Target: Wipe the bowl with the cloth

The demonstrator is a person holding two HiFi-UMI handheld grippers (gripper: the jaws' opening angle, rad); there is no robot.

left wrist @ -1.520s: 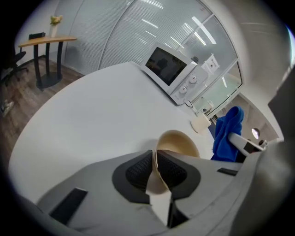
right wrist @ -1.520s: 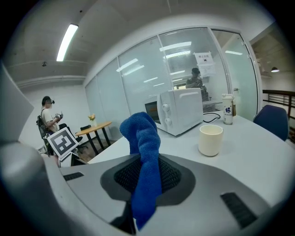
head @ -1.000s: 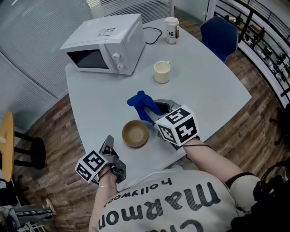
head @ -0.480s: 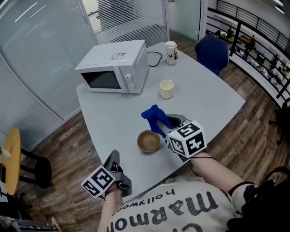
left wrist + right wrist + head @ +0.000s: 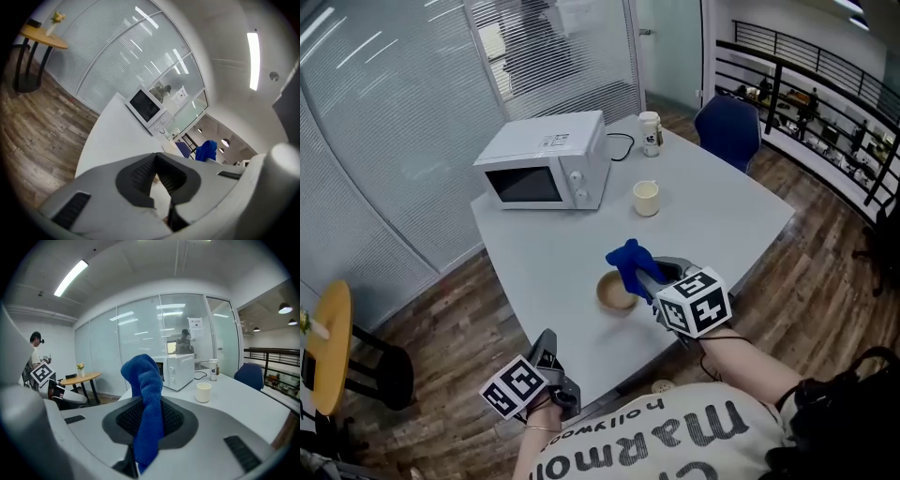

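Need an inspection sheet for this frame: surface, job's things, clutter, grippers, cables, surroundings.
Surface: grey table, no spills seen.
Job's things: bowl upright on the table; blue cloth sticks out past the right jaws, by the bowl's rim; whether they touch cannot be told.
Clutter: microwave, cup, lidded cup.
Grippers: left gripper shut, empty, near the table's near edge; right gripper shut on the cloth.
Cables: cord beside the microwave.
Surroundings: chair, side table, glass wall, railing, wood floor.
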